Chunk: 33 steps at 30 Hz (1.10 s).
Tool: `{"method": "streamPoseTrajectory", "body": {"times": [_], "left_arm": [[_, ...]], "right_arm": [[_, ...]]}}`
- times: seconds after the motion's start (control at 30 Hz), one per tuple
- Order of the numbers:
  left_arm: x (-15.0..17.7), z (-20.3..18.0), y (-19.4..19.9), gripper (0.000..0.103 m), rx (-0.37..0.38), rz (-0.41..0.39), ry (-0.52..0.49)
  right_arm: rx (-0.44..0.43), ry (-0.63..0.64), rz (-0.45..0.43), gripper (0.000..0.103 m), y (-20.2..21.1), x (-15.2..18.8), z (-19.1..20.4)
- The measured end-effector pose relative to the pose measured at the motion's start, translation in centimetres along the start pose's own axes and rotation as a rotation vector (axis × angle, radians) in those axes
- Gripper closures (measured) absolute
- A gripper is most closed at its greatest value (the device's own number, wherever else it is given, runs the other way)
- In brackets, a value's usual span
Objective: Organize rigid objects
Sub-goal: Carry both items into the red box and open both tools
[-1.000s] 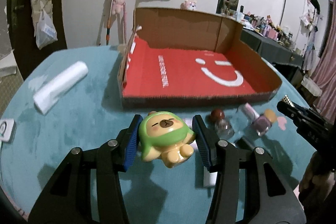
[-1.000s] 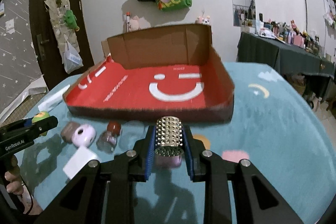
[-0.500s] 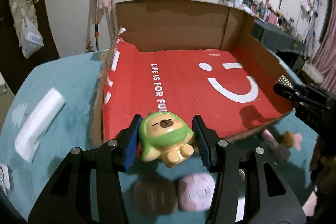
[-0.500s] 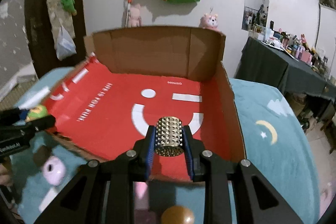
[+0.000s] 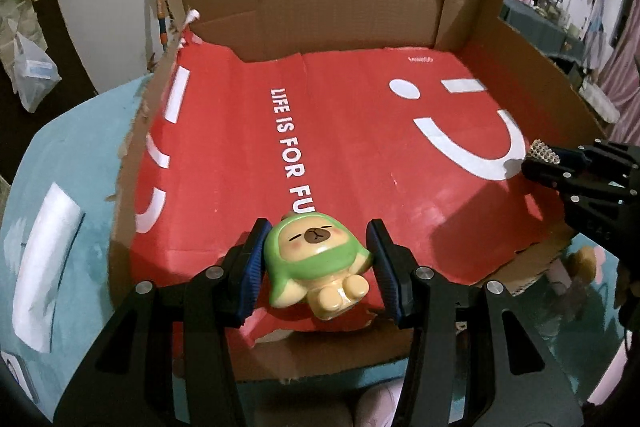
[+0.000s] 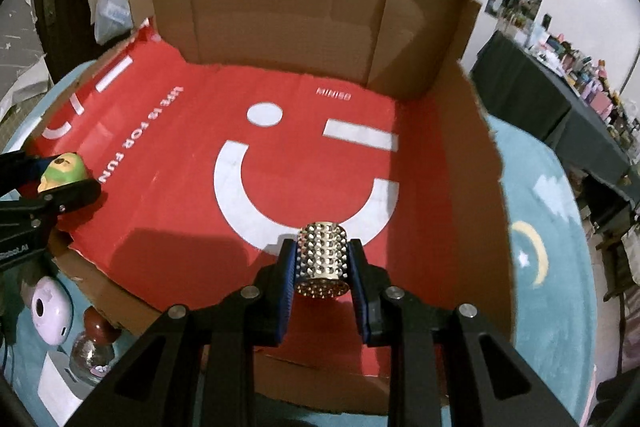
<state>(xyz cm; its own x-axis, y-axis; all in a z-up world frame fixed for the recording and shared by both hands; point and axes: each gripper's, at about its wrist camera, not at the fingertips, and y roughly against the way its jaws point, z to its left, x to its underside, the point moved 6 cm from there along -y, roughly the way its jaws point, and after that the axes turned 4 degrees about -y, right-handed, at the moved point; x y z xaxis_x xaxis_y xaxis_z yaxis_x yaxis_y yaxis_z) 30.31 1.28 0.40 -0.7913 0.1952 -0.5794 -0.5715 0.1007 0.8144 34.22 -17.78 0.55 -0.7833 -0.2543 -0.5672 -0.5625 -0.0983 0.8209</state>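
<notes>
The left hand-held gripper [image 5: 316, 263] pinches a capybara figurine in a green hood [image 5: 316, 259] between its blue pads, with the face up and the feet toward the camera. The right hand-held gripper [image 6: 322, 267] is pressed on a studded metallic cylinder [image 6: 323, 258]; the long axis of the cylinder runs forward, along the fingers.

Both things hang over the red floor of the open cardboard box [image 5: 340, 7], just past its low torn front wall. So the place to put them down lies directly below and a little ahead of each gripper, not to the side. The figurine is over the near left part of the floor, beside the white lettering. The cylinder is over the near right part, at the lower curve of the white smile. Each hand is already above its own half, well apart from the other, so I judge that neither must cross over.

On the teal bench outside the box, behind and to the left of the right gripper, lie a small lilac case [image 6: 51, 309] and a round bottle with a dark red cap [image 6: 94, 343].

One second ago both grippers were in front of the box, above the bench, and the front wall stood ahead of them. Now they have passed over this wall and tilt more downward; both grips are unchanged.
</notes>
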Motion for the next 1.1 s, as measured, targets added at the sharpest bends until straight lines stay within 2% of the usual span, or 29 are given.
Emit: {"method": "streamPoseTrajectory", "body": {"times": [0.2, 0.73, 0.8, 0.93, 1.1], "left_arm": [[0.1, -0.3, -1.2, 0.056, 0.001, 0.031, -0.015], [0.0, -0.4, -1.4, 0.056, 0.006, 0.026, -0.021], [-0.1, -0.4, -1.3, 0.055, 0.016, 0.018, -0.021], [-0.2, -0.3, -1.0, 0.046, 0.005, 0.003, -0.014], [-0.3, -0.2, -0.8, 0.045, 0.004, -0.003, -0.011]], "right_arm": [[0.012, 0.016, 0.037, 0.076, -0.8, 0.4, 0.0], [-0.027, -0.013, 0.053, 0.076, -1.0, 0.1, -0.6], [-0.031, -0.014, 0.053, 0.073, -1.0, 0.2, -0.7], [-0.040, -0.012, 0.052, 0.069, -1.0, 0.2, -0.6], [-0.048, -0.013, 0.052, 0.063, -1.0, 0.2, -0.3]]}}
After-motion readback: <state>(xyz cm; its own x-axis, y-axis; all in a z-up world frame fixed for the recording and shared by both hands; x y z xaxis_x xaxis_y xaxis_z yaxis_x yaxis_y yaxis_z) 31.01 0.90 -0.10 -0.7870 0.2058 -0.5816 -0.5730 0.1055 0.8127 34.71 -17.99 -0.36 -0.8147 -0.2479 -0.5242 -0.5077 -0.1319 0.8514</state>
